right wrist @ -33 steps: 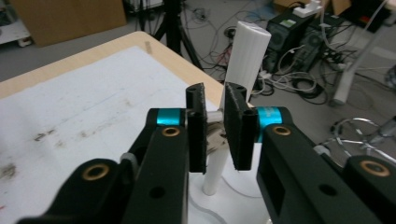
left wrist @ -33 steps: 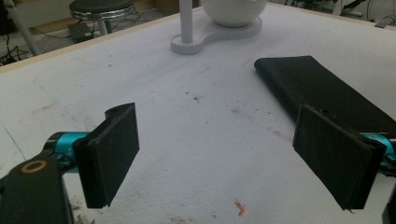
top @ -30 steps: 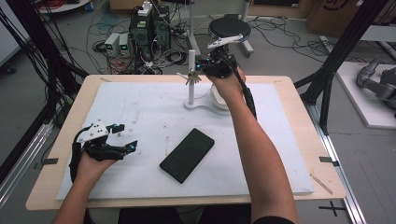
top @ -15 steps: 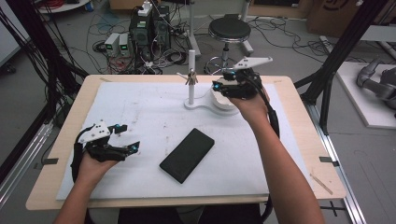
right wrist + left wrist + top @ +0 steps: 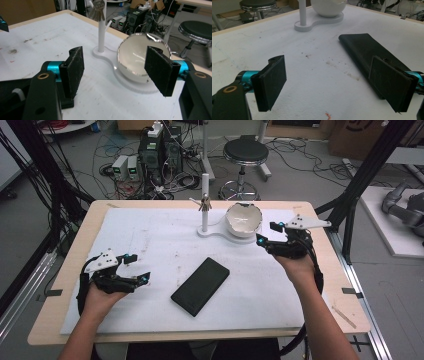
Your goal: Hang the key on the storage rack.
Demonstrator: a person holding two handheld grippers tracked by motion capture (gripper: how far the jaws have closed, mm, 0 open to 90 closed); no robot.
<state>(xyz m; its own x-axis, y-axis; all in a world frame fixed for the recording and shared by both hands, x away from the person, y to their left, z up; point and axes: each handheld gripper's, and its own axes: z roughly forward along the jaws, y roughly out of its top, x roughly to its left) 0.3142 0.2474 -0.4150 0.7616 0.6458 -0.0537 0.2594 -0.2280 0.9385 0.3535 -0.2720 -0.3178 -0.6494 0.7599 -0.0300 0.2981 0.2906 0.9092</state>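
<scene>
A: The stand [image 5: 220,227] — where is it, and how does it look?

B: At the far middle of the table [image 5: 65,270], on the white mat [image 5: 150,245]. White flat base, thin upright post [image 5: 204,200] with a bunch of keys [image 5: 202,204] hanging near the top, and a white bowl [image 5: 244,218] on the right part of the base. In the right gripper view the bowl's rim is shiny and the inside looks empty.

A: And the right gripper [image 5: 268,236]?

B: Just right of the bowl, near but apart. Its jaws have just been opening; they stand spread, nothing between the pads — bowl and post are farther off, seen through the gap.

A: Left gripper [image 5: 137,268]?

B: Low at the near left, jaws also spread wide, holding nothing. A black phone [image 5: 200,285] lies flat on the mat beside it, approx. in the middle, set diagonal.

A: The surface, the room?

B: The mat has small stains and marks. Behind the table: a black round stool [image 5: 245,151], electronic boxes [image 5: 160,150], many cables on the floor, black frame bars at both sides.
</scene>
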